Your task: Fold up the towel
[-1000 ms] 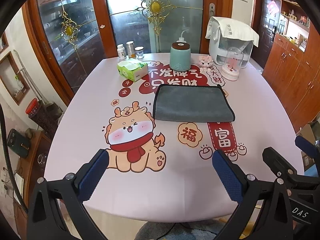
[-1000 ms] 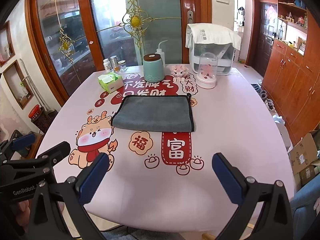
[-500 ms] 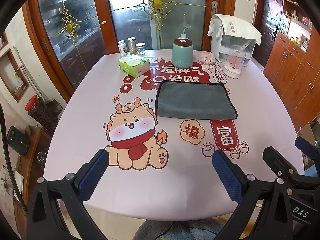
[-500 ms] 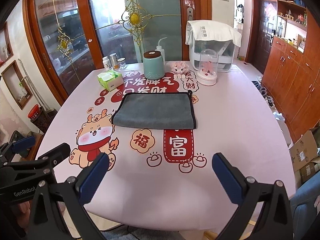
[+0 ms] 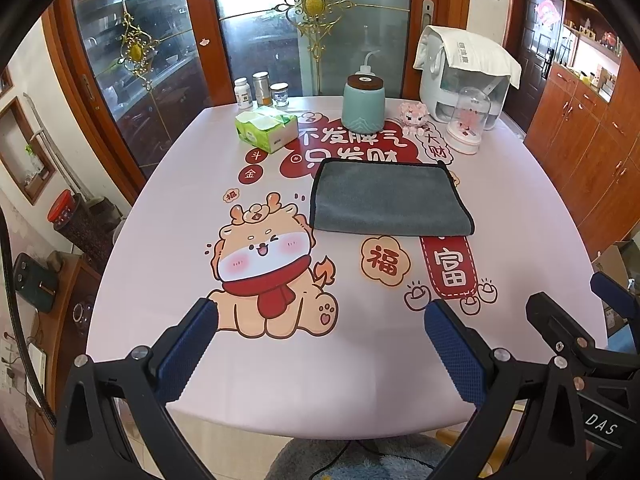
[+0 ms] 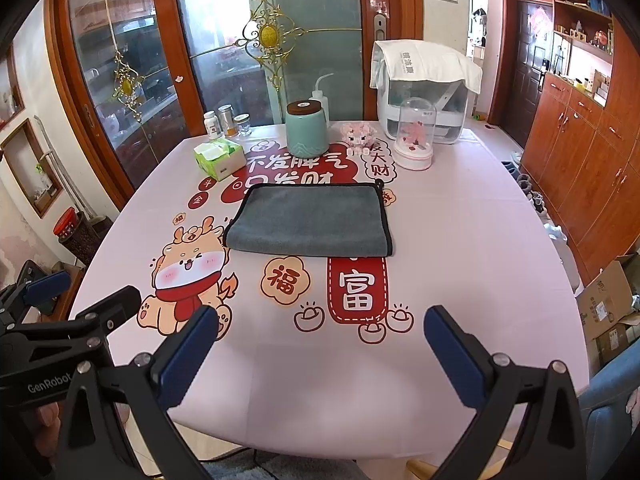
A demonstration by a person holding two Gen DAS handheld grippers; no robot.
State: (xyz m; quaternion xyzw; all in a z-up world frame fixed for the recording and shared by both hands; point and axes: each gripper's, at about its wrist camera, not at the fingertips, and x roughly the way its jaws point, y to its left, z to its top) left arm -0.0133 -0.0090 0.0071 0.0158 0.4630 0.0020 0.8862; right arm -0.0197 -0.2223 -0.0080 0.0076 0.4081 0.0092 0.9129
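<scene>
A grey towel (image 5: 386, 198) with a dark edge lies folded flat in the middle of the pink printed tablecloth (image 5: 172, 220); it also shows in the right wrist view (image 6: 312, 220). My left gripper (image 5: 320, 320) is open and empty, held above the table's near edge, well short of the towel. My right gripper (image 6: 320, 328) is open and empty too, also over the near edge. Each gripper shows at the side of the other's view.
Behind the towel stand a green tissue box (image 5: 266, 132), a teal jar (image 5: 363, 102), a pink toy (image 5: 412, 114), a glass dome (image 5: 468, 120), a white appliance (image 5: 464, 76) and small bottles (image 5: 260, 90). Wooden cabinets (image 6: 584, 160) stand right.
Both grippers have drawn back and risen a little, so the table and towel look slightly farther and lower. The towel has not moved. Both stay open.
</scene>
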